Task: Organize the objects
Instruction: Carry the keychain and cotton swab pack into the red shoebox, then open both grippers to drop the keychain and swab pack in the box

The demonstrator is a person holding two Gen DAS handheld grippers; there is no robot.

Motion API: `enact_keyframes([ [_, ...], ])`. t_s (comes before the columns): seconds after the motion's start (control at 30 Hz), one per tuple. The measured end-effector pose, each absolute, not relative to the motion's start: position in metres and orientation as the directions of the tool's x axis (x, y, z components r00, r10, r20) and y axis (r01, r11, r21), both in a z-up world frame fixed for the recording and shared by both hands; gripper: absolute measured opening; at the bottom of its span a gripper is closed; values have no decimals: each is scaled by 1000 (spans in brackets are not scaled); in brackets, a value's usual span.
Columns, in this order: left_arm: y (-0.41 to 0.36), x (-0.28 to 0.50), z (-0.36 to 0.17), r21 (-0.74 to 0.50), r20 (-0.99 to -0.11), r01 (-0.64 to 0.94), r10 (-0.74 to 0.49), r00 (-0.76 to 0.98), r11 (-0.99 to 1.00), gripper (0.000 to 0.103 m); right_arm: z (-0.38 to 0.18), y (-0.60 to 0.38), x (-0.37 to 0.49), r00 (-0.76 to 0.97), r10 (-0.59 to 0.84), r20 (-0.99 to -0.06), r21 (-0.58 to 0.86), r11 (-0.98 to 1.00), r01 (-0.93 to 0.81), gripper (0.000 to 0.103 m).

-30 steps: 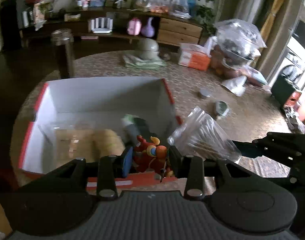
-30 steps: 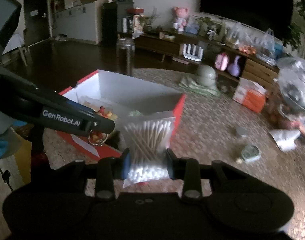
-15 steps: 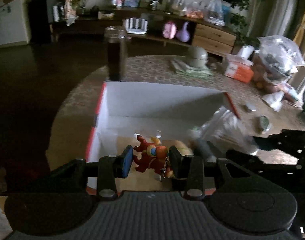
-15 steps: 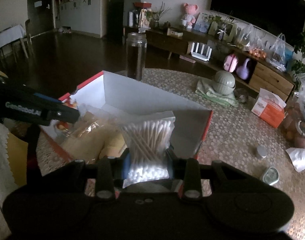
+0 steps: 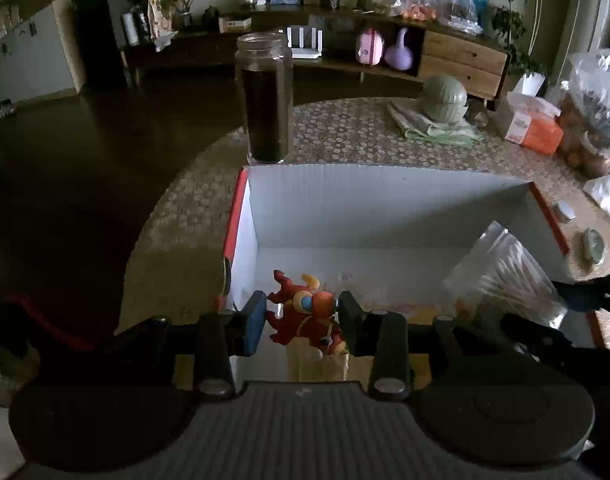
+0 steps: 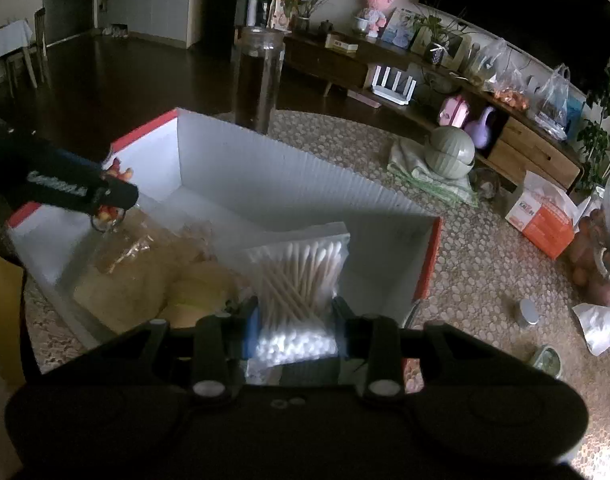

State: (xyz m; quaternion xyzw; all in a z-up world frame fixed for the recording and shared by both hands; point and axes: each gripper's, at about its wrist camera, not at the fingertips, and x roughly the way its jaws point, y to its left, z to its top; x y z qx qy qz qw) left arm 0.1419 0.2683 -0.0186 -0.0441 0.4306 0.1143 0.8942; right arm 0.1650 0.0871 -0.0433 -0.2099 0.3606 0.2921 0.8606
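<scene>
Both loads hang over the open box point(image 5: 385, 196): the left gripper point(image 5: 301, 322) clamps the red toy point(image 5: 305, 312) at lower centre, the right gripper point(image 6: 296, 330) pinches the upright swab bag point(image 6: 301, 276) at its lower right.

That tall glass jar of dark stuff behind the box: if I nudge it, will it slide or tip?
The tall glass jar with dark contents looks narrow for its height, so a high push would probably tip it. Filled most of the way, it is likely heavy. No lid shows, so it may spill.
</scene>
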Motion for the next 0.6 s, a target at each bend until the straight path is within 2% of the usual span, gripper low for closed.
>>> enact_keyframes([
  [0.17, 271, 164, -29, 43, -794, -241, 180, 581, 970, 38, -51, 92, 160, 572, 347, -743, -179, 720, -670, 36],
  [0.4, 275, 181, -43, 24, -821, -247, 160, 548, 969, 38, -54, 96, 157, 539, 371, -756, -144, 709, -690, 38],
  [0.6, 271, 182, -47, 38, -828, -234, 162, 537, 971, 38, -57, 92, 157, 529, 381, -759, -135, 702, -699, 45],
])
